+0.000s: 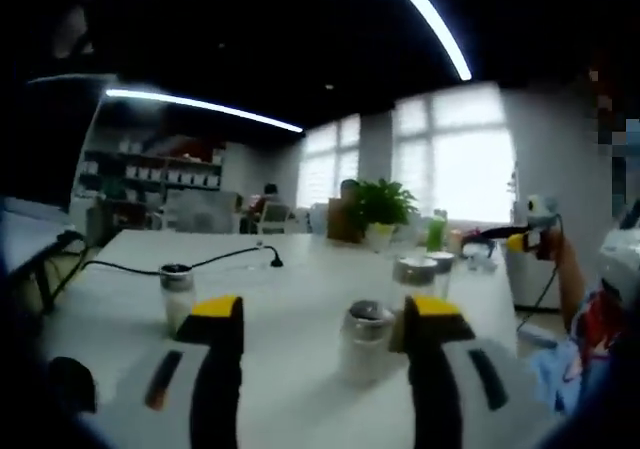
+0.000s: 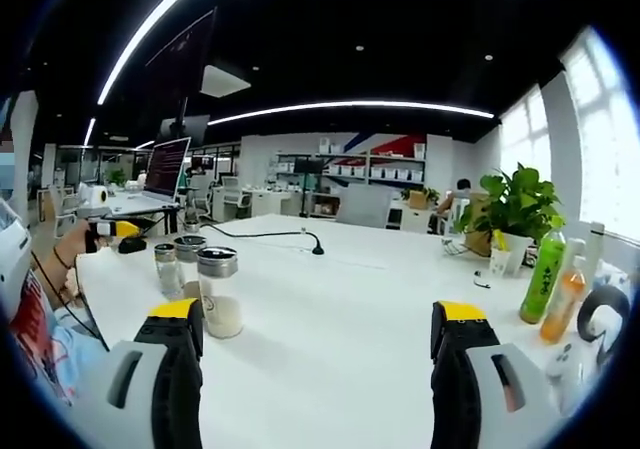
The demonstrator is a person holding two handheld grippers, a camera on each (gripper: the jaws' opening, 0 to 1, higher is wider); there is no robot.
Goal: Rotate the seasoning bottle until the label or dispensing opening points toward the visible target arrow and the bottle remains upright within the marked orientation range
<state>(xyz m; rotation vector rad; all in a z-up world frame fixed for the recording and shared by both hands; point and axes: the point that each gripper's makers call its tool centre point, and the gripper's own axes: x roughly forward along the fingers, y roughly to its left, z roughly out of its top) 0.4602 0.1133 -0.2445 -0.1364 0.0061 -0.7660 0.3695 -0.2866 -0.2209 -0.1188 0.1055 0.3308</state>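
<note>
No bottle is held yet, so this looks like the reaching step. The left gripper (image 1: pixel 325 334) has its fingers wide apart, and the seasoning bottle (image 1: pixel 366 341) stands upright between them on the smooth white bench (image 1: pixel 300 299). It is clear glass with a shiny metal lid. Next, close gently and twist. The right gripper (image 2: pixel 330 334) is also spread apart, holding nothing. Past the seasoning bottle stands a leafy potted plant (image 1: pixel 381 209).

Seasoning bottle (image 2: pixel 219 292): clear glass, shiny metal cap; table (image 2: pixel 360 309) smooth matt white.

Open office: desks, shelves (image 2: pixel 355 167), laptop (image 2: pixel 163 169)
</note>
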